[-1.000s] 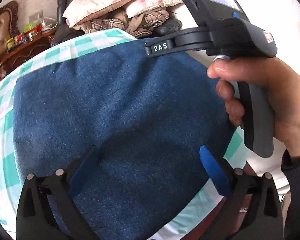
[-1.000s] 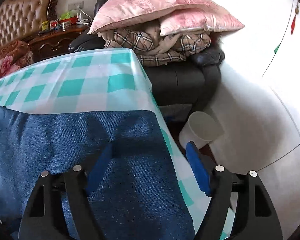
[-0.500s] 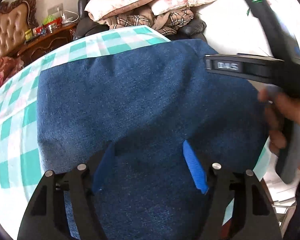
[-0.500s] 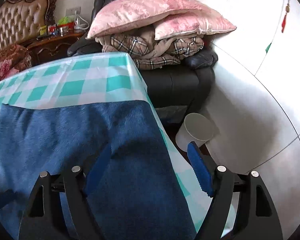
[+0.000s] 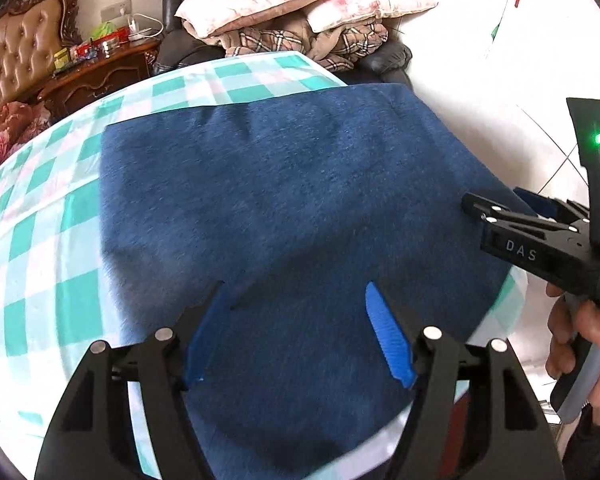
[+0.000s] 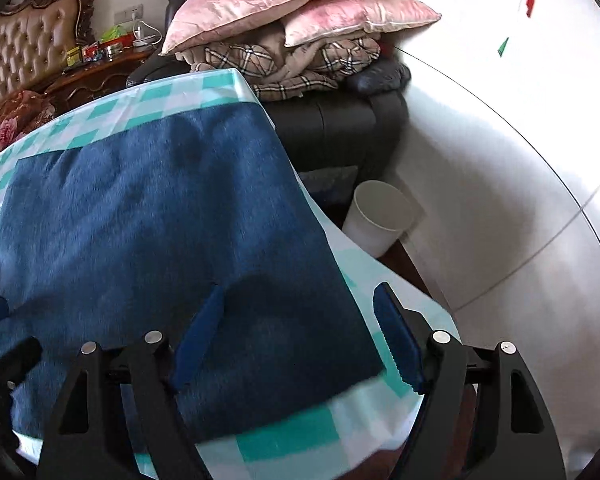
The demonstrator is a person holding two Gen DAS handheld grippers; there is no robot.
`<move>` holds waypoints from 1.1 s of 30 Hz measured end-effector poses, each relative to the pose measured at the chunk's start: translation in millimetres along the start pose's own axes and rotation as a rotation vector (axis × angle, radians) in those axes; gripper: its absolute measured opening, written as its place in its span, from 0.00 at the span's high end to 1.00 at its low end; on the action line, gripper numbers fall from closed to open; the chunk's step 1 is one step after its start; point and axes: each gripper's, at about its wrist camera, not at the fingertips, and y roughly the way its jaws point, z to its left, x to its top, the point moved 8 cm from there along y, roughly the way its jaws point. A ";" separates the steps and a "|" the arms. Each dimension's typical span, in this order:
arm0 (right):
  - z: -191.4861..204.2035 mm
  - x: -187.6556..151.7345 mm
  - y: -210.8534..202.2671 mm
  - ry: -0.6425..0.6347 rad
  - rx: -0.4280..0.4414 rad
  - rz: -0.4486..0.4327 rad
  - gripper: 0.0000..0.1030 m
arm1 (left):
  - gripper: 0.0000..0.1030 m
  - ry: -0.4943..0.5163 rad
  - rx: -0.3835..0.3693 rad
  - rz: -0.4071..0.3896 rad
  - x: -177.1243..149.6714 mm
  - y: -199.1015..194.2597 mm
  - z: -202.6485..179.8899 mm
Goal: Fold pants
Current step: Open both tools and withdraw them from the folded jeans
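Note:
The blue denim pants [image 5: 284, 200] lie folded in a flat rectangle on the table with the teal-and-white checked cloth [image 5: 40, 248]. My left gripper [image 5: 296, 328] is open and empty, hovering above the near part of the pants. My right gripper [image 6: 300, 332] is open and empty above the pants' near right corner [image 6: 340, 340]. The pants also show in the right wrist view [image 6: 152, 216]. The right gripper shows at the right edge of the left wrist view [image 5: 540, 240], held in a hand.
A black armchair [image 6: 340, 120] piled with pink pillows [image 6: 292, 4] and plaid blankets stands behind the table. A white bin [image 6: 380, 216] sits on the floor to the right. A wooden side table with clutter [image 5: 96, 64] is at the back left.
Both grippers have pulled back and up from the pants. The right gripper has swung from the far side to the right edge of the left wrist view. The pants lie unchanged.

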 end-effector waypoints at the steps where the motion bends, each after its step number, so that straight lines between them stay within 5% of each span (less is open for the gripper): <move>1: -1.6 -5.2 -3.9 0.002 -0.005 0.003 0.29 | 0.32 0.000 -0.001 -0.003 -3.4 -5.4 1.4; 8: -10.4 -29.7 -35.2 0.037 -0.026 0.009 0.28 | 0.21 0.006 0.001 -0.030 -26.1 -47.3 8.5; 14: -7.1 -42.7 -94.8 0.082 -0.020 -0.042 0.26 | 0.02 -0.001 0.011 -0.117 -29.0 -102.1 14.8; 23: 21.3 -44.4 -151.1 0.068 0.035 -0.105 0.26 | 0.02 -0.051 -0.069 -0.212 -15.8 -162.1 14.0; 33: 20.2 -38.2 -154.7 0.064 0.016 -0.114 0.26 | 0.02 -0.073 -0.068 -0.210 -10.8 -161.1 20.4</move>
